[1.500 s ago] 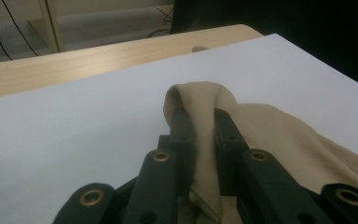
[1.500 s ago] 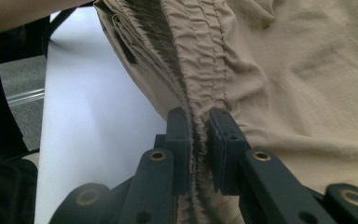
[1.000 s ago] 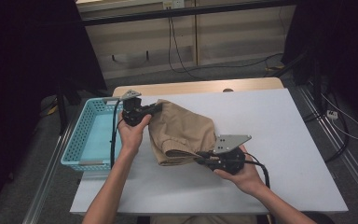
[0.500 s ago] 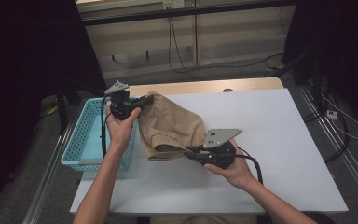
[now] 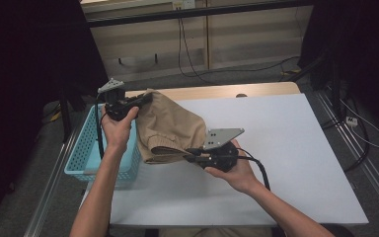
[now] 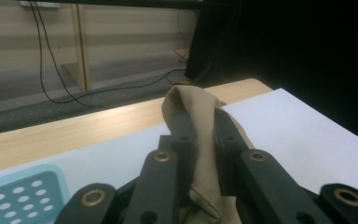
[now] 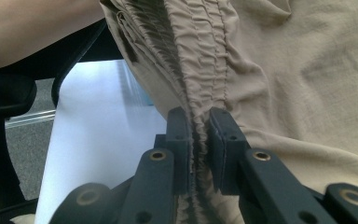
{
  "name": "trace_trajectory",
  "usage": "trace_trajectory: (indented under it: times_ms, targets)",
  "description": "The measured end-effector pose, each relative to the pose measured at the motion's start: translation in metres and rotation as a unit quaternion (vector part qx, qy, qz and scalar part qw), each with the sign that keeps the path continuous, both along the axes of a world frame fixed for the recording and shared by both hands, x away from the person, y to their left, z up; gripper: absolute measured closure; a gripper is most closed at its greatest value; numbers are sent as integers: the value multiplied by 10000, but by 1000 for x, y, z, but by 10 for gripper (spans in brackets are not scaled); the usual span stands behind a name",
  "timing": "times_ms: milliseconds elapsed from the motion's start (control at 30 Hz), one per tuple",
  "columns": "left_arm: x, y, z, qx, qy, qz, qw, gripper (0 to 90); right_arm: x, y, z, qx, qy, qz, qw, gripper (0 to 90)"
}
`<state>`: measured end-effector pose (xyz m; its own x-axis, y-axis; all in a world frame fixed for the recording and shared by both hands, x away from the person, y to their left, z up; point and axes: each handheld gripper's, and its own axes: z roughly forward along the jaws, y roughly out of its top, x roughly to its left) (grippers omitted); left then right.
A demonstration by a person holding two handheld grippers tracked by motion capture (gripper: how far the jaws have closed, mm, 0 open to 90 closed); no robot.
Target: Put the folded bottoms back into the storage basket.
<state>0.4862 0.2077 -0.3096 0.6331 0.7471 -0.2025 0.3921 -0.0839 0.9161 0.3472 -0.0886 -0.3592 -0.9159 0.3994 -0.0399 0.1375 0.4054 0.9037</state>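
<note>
Carrying the shorts toward the basket.
Left gripper and right gripper clamp the cloth, lifted; lowering it in remains.

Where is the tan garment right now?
In the high view the tan garment hangs at the table's left side, stretched between the left tongs and the right tongs, its left edge over the blue basket.

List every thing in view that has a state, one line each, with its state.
Tan garment: folded, lifted, held at two ends, its lower edge by the table.
Left gripper: shut on the garment's fabric.
Right gripper: shut on the gathered elastic band.
Blue basket: upright at the table's left edge; contents cannot be told.
White table: bare where visible.
</note>
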Motion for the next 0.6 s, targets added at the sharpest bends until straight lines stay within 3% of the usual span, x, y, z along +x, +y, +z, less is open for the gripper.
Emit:
trace_trajectory:
  times_ms: [600]
  targets:
    - [-2,24,23,-57,-178,173,9997,820,10,21,14,167,-107,139,9997,793]
